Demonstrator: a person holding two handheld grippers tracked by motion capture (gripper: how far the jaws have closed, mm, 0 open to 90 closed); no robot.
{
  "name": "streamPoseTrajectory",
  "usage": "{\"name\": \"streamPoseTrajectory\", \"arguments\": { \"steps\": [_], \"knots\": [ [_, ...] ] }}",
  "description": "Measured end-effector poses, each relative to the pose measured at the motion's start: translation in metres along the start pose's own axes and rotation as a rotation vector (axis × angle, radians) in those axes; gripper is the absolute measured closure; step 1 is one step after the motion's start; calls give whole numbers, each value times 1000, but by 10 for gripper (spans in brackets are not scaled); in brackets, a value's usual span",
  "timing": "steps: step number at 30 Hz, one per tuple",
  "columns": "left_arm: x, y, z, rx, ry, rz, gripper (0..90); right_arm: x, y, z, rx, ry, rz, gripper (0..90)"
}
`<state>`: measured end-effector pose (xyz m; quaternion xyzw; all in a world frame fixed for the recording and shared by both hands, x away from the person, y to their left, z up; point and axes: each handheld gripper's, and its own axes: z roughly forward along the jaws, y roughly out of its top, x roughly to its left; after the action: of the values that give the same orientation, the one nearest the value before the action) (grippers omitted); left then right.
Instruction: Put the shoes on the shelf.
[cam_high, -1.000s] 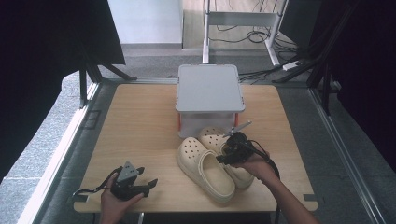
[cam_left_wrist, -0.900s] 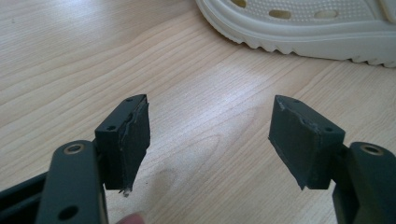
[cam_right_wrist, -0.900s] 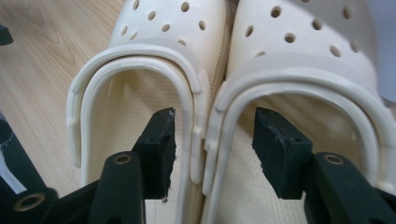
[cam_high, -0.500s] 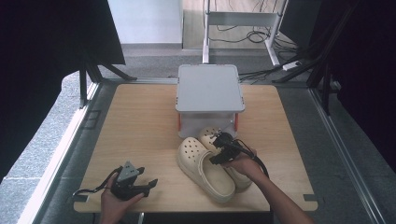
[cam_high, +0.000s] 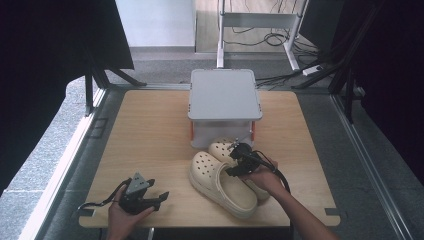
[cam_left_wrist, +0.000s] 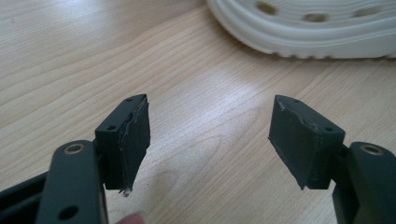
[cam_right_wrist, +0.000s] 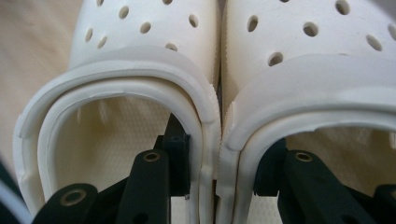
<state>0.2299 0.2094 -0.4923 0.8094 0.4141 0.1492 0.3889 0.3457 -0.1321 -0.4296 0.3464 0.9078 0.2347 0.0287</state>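
Table (cam_high: 150, 130): a wooden top is seen under both grippers; most of it lies bare to the left of the right gripper.
Box (cam_high: 224, 95): a grey lidded container stands just beyond the right gripper, lid on; what is inside cannot be told.
Pair of clogs (cam_high: 220, 180): two cream perforated clogs lie side by side, inner walls touching, directly under and ahead of the right gripper and just in front of the box.
Left clog (cam_right_wrist: 135, 93): one jaw is set inside its opening, against the inner side wall.
Right clog (cam_right_wrist: 317, 84): the other jaw is set inside its opening, against the facing wall.
Right gripper (cam_high: 240, 161): the jaws have just been closing, with the two adjoining walls between them; the walls appear pinched together, so both clogs are judged to be grasped at once.
Left gripper (cam_left_wrist: 210, 140): it is released, jaws wide apart over bare wood with nothing between; a clog sole (cam_left_wrist: 308, 32) lies ahead of it, well apart.
Risk, slip: the soft foam walls may be squeezed thin and one clog may be dropped on lifting, since each is held by one wall only.
Risk, collision: the toes may be knocked against the box if the pair is swung forward.
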Motion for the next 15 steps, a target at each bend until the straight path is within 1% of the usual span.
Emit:
{"name": "streamPoseTrajectory", "arguments": {
  "steps": [2, 3, 4, 6, 7, 8, 9, 10, 11, 12, 13, 14, 15],
  "knots": [
    [0, 0, 0, 0, 0, 1, 296, 1, -1, -8, -9, 23, -22, 660],
    [0, 0, 0, -1, 0, -1, 296, 4, -1, -16, -22, 38, -54, 660],
    [0, 0, -1, -2, 0, -1, 296, 4, -1, -16, -22, 38, -54, 660],
    [0, 0, -1, -2, -1, -2, 296, 6, 0, -25, -32, 52, -80, 660],
    [0, 0, -1, -3, 1, -1, 296, 9, 1, -34, -46, 65, -97, 660],
    [0, 0, -1, -3, 1, -1, 296, 9, 1, -34, -46, 65, -97, 660],
    [0, 0, -1, -3, 2, 1, 296, 11, 2, -42, -57, 77, -116, 660],
    [0, 0, -1, -3, 2, 1, 296, 11, 2, -42, -57, 77, -116, 660],
    [0, 0, 0, -1, 2, 2, 296, 14, 4, -51, -67, 89, -131, 660],
    [0, 0, 0, -1, 2, 2, 296, 14, 4, -51, -67, 89, -131, 660],
    [0, 0, 0, 0, 2, 0, 296, 17, 5, -58, -76, 96, -149, 660],
    [0, 0, 0, 0, 2, 0, 296, 17, 5, -58, -76, 96, -149, 660],
    [0, 0, 0, -1, 1, 2, 296, 20, 7, -66, -80, 105, -168, 660]
  ]
}}
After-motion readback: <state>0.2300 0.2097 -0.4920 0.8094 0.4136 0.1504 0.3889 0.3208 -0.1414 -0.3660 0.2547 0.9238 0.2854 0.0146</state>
